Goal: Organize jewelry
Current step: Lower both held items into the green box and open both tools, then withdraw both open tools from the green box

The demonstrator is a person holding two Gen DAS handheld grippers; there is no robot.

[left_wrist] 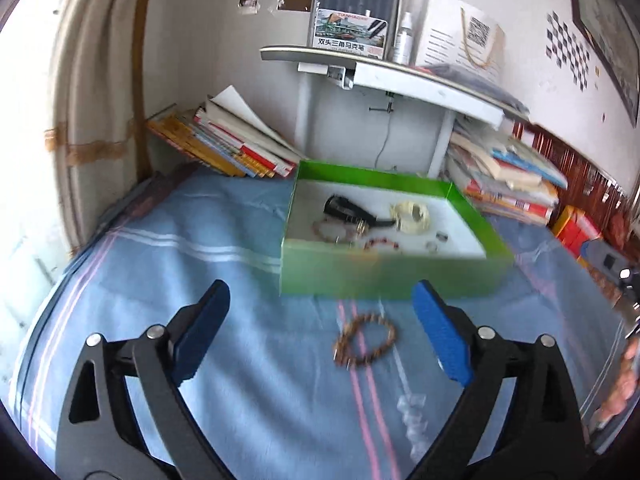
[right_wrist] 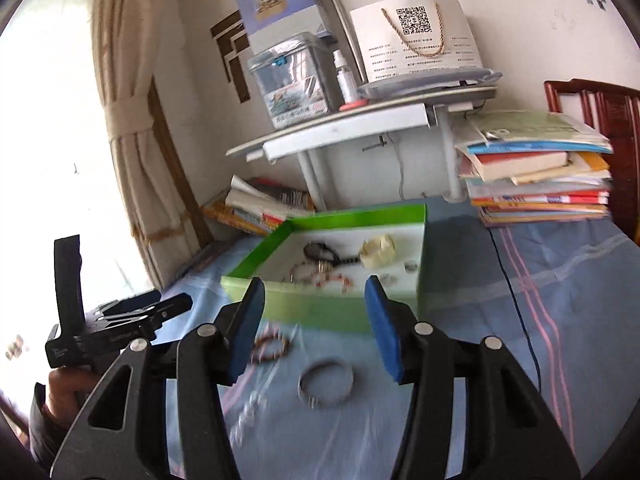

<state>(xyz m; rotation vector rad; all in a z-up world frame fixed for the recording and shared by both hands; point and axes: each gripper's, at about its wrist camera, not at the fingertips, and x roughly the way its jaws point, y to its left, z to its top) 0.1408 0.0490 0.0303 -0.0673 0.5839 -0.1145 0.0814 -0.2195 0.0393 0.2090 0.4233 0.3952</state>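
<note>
L gripper (left_wrist: 322, 322): jaws wide apart, nothing between pads. R gripper (right_wrist: 314, 322): jaws partly apart, empty too. Green box (left_wrist: 384, 276) on blue striped cloth (left_wrist: 160, 280), w/ black strap piece (left_wrist: 344, 208), cream bangle (left_wrist: 412, 216), red bead string (left_wrist: 382, 245) and small rings inside. Outside, in front of box: brown bead bracelet (left_wrist: 364, 344), metal bangle (right_wrist: 326, 384), clear bead strand (left_wrist: 412, 420). Frames blurred.

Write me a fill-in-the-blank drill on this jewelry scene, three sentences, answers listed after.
1. The open box that holds jewelry has ____ walls.
2. The brown bead bracelet lies on the ____ cloth, outside the box.
3. The fingers of the left gripper hold ____.

Missing words: green; blue; nothing
</note>
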